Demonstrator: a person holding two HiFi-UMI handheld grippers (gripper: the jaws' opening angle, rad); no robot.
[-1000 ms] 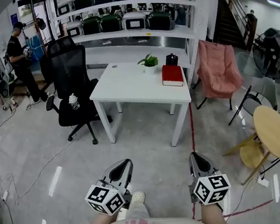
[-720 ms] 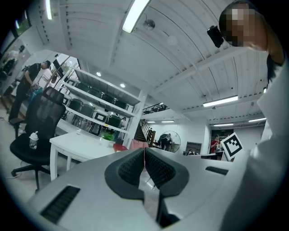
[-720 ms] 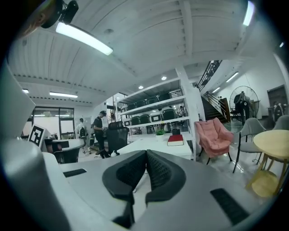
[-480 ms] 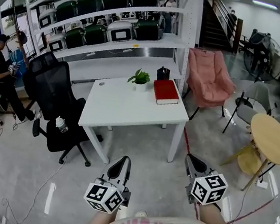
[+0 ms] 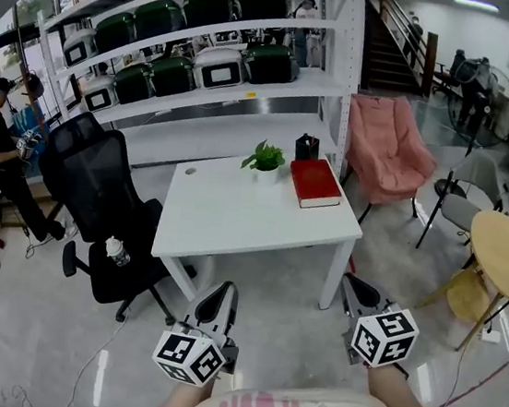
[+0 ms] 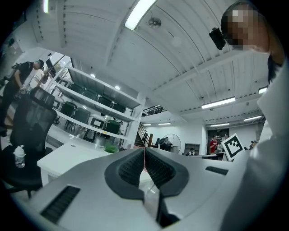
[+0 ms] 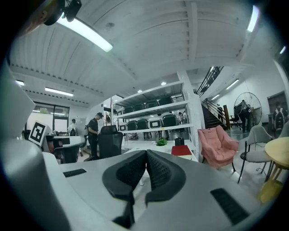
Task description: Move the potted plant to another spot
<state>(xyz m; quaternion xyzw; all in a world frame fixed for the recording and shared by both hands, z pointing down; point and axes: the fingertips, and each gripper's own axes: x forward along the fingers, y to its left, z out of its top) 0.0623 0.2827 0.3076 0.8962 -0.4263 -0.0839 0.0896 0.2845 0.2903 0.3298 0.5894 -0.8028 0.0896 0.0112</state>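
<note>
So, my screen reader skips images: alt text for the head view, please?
A small green potted plant sits at the far edge of a white rectangular table, beside a red hardcover book. The left gripper and right gripper hang short of it.

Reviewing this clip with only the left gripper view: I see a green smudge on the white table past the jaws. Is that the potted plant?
Observer: Yes. The head view shows the potted plant at the far edge of the white table, with a red book lying beside it.
Operator: Is the right hand-held gripper carrying anything?
Observer: No. The right gripper view shows the right hand-held gripper with its jaws shut together and nothing between them.
Operator: What else stands on that side of the room?
Observer: A round wooden table, off to the side of the white one in the head view.
</note>
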